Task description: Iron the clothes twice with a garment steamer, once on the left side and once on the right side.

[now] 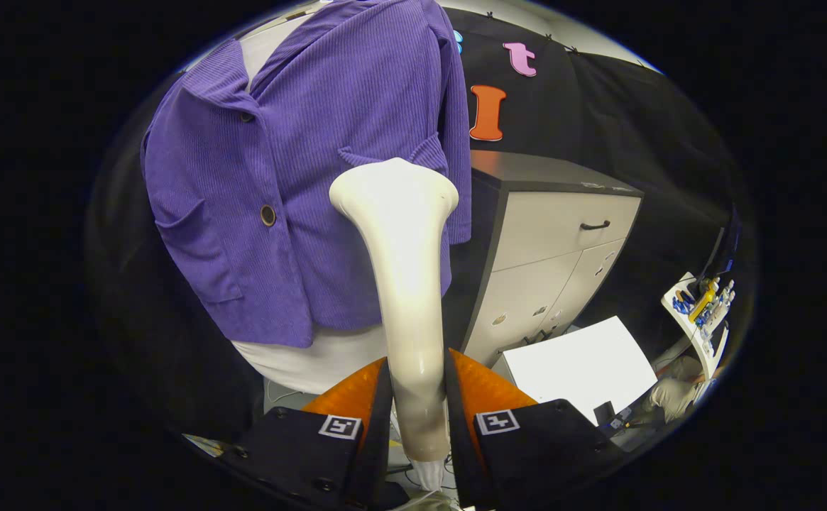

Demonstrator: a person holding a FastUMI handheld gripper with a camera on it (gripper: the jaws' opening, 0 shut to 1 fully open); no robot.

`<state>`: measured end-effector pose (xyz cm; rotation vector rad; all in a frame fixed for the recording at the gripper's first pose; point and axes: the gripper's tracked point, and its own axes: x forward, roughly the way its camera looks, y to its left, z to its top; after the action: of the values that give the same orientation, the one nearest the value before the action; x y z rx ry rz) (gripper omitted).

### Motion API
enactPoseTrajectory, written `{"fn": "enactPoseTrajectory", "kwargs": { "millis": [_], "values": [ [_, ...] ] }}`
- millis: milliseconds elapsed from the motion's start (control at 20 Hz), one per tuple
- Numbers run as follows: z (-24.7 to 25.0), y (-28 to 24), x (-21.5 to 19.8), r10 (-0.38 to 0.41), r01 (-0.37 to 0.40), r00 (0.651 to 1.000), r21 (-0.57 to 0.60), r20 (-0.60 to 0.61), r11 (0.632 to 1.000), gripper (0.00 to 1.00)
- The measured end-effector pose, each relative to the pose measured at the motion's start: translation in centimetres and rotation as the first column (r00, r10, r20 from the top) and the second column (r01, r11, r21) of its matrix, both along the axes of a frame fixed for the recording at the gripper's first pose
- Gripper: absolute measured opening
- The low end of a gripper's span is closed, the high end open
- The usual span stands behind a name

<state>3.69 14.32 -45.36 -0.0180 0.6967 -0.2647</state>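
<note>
A purple ribbed jacket [299, 177] hangs on a white mannequin torso [314, 358] straight ahead. My gripper [417, 419] is shut on the handle of a cream garment steamer [402, 284], with both fingers pressing its neck from either side. The steamer rises from between the fingers and its flared head [393, 190] sits over the jacket's right half, near a small chest pocket flap. Whether the head touches the cloth I cannot tell. A dark button [267, 215] and a patch pocket [200, 248] show on the jacket's left half.
A cabinet [562, 248] with pale drawers and a dark top stands just right of the jacket. A white board [580, 365] lies low beyond the right finger. Further right are a rack of small tools [704, 305] and a gloved hand [672, 394].
</note>
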Motion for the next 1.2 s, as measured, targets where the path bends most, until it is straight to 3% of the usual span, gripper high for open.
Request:
{"fn": "enactPoseTrajectory", "kwargs": {
  "millis": [250, 450, 850, 1200],
  "values": [
    [-3.9, -0.2, -1.6, 0.002, 0.000, 0.997, 0.024, -0.077, 1.000, 0.45],
    [-2.6, 0.1, -2.0, -0.030, 0.032, 0.998, 0.052, -0.053, 0.998, 0.46],
    [12.4, 2.2, -0.5, -0.044, 0.042, 0.982, 0.012, 0.183, 0.999, 0.45],
    [23.6, 7.2, 1.1, -0.001, 0.021, 0.924, -0.048, 0.382, 0.999, 0.45]
  ]
}}
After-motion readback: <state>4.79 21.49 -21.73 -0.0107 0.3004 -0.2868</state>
